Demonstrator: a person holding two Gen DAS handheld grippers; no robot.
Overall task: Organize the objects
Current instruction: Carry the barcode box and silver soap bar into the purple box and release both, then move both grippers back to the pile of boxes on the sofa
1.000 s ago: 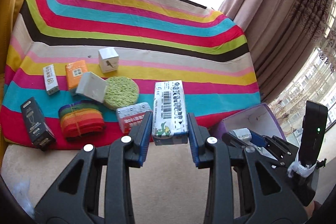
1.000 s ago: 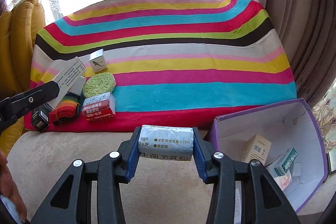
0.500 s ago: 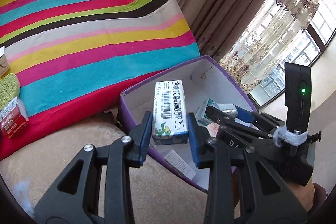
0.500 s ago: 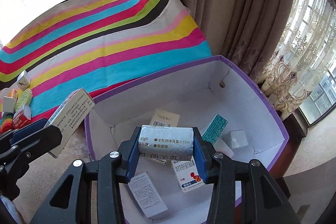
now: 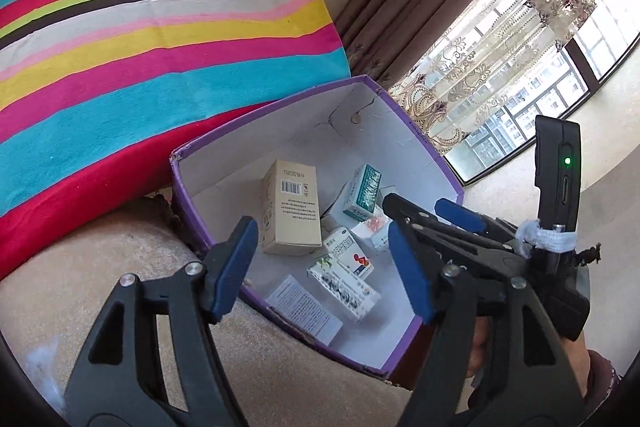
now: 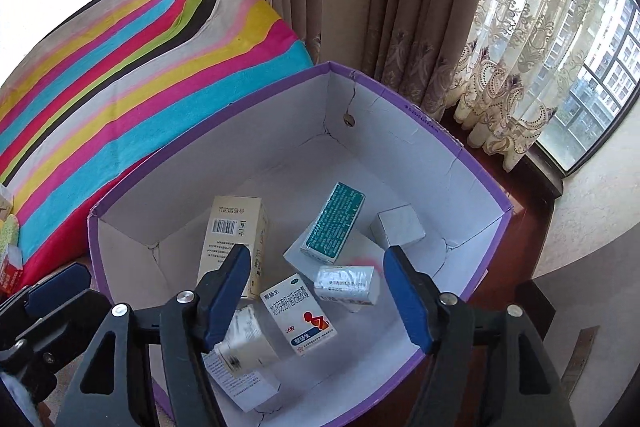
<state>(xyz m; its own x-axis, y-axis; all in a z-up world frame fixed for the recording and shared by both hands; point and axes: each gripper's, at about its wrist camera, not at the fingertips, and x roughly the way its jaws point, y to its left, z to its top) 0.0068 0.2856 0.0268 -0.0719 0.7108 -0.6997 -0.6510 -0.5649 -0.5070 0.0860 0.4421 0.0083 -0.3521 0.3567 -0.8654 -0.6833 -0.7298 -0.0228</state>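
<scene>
Both claws released, empty: left gripper (image 5: 324, 267) and right gripper (image 6: 320, 291) pitched down over purple-rimmed white cardboard box (image 6: 400, 155); small silver packet (image 6: 346, 283) at 12 o'clock of right.

Small cartons (image 6: 240, 239) lie in the box (image 6: 404, 155) (blanket (image 6: 132, 67) behind, left).

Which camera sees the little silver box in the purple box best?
The right wrist view: the silver box lies in plain sight by the purple box wall. In the left wrist view, the right tool covers that corner, so it's hidden.
</scene>
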